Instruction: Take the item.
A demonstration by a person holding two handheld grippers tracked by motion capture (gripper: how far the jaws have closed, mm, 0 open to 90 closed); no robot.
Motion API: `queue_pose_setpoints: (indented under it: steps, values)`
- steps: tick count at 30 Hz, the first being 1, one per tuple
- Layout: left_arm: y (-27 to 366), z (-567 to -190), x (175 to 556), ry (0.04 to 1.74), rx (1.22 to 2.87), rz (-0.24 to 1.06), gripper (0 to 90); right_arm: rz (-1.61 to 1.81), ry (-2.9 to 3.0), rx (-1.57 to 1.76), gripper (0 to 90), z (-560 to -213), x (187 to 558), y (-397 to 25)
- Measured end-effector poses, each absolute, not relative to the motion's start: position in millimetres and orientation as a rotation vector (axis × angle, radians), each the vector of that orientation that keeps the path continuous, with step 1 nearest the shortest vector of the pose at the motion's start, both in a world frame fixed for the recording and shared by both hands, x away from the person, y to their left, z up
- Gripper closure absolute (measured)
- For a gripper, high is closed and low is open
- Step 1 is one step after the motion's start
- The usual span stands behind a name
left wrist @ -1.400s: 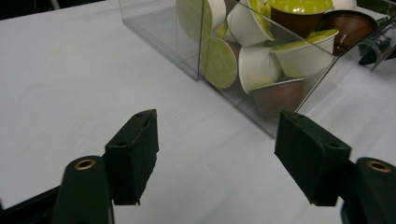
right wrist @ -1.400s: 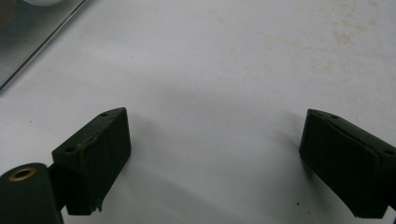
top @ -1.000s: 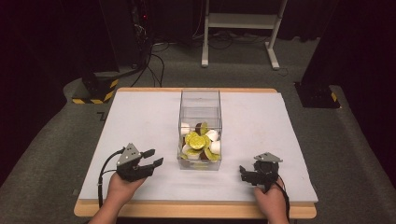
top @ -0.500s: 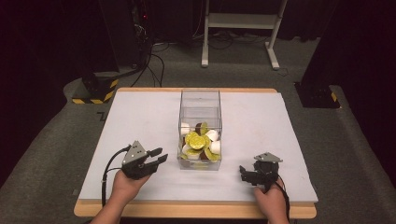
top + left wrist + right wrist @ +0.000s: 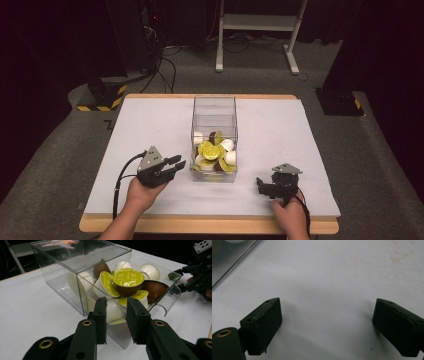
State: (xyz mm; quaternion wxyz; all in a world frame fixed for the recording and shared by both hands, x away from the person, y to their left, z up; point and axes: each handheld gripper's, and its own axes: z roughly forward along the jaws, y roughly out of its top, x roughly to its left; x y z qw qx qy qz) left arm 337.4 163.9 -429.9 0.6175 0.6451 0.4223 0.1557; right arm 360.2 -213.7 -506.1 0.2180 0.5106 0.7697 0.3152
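While the white table point(image 5: 150, 125) spreads across the middle of the high view, the clear box point(image 5: 214, 107) is seen at its centre, its long axis running from the lower part of the frame toward the top. Its near end is packed with coffee capsules point(image 5: 213, 152), green-lidded, white and brown, heaped together; the far end is bare.

The left gripper point(image 5: 175, 164) is found at lower left of centre in that view, just beside the box's near left corner and pointed at it. In the left gripper view the box point(image 5: 82, 263) lies straight ahead of the jaws, which are held a little apart with nothing between them, and a green-lidded capsule point(image 5: 128, 277) tops the heap above and beyond them. The right gripper point(image 5: 260, 184) is placed at lower right, farther from the box, its jaws spread wide over bare table point(image 5: 332, 275). The left gripper is judged the nearer, so any reach over the box wall is expected from that side.
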Motion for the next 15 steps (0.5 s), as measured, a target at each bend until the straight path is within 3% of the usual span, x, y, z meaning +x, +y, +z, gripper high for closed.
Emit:
queue_pose_setpoints:
  steps: [15]
  values:
    - [147.5,-421.4,349.4,0.970,1.472,0.311,65.3,0.873,2.131,1.414,8.9,-506.1,360.2,-213.7]
